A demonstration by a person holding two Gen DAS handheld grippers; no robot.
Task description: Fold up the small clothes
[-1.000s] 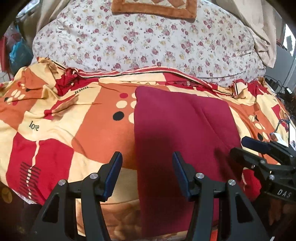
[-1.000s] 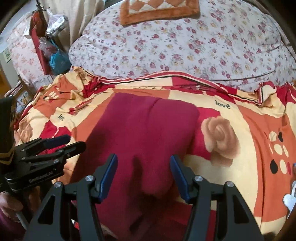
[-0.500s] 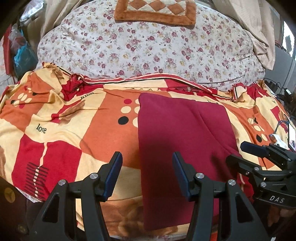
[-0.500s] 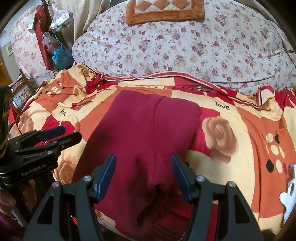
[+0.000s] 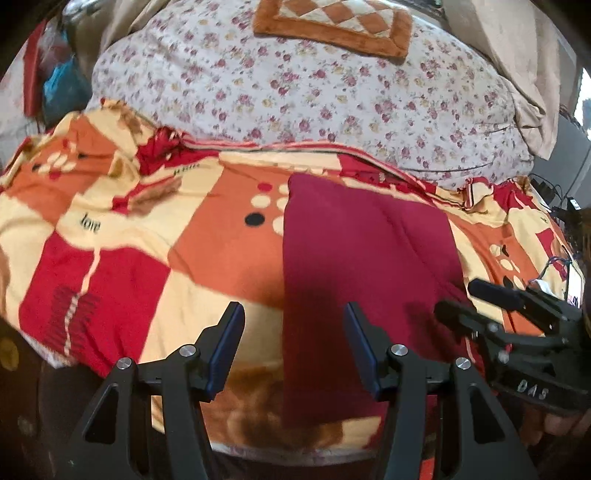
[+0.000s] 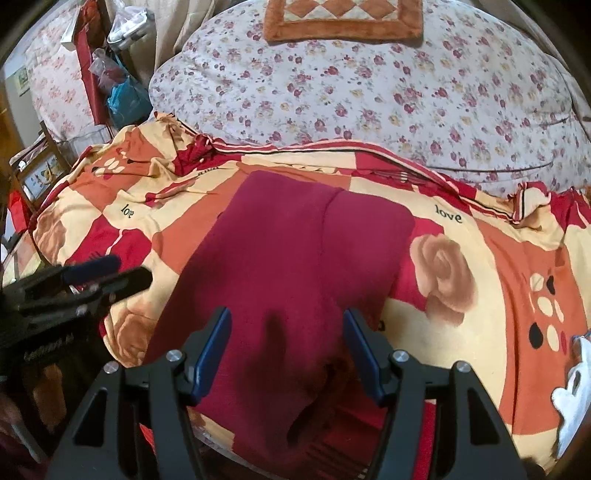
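Observation:
A dark red garment [image 5: 362, 280] lies flat on the patterned bedspread, folded lengthwise into a long strip with a centre crease; it also shows in the right wrist view [image 6: 291, 273]. My left gripper [image 5: 293, 345] is open and empty, hovering over the garment's near left edge. My right gripper [image 6: 286, 347] is open and empty above the garment's near end. The right gripper shows at the right of the left wrist view [image 5: 476, 299]. The left gripper shows at the left of the right wrist view [image 6: 110, 271].
An orange, red and cream bedspread [image 5: 122, 258] covers the bed. A floral quilt [image 5: 295, 96] is heaped behind, with an orange checked mat [image 5: 332, 26] on top. Bags and a rack [image 6: 114, 85] stand at far left. Cables [image 5: 554, 199] lie at right.
Both grippers have pulled back and risen from the garment, so more of the bed and quilt shows. Both stay open. The garment has not moved.

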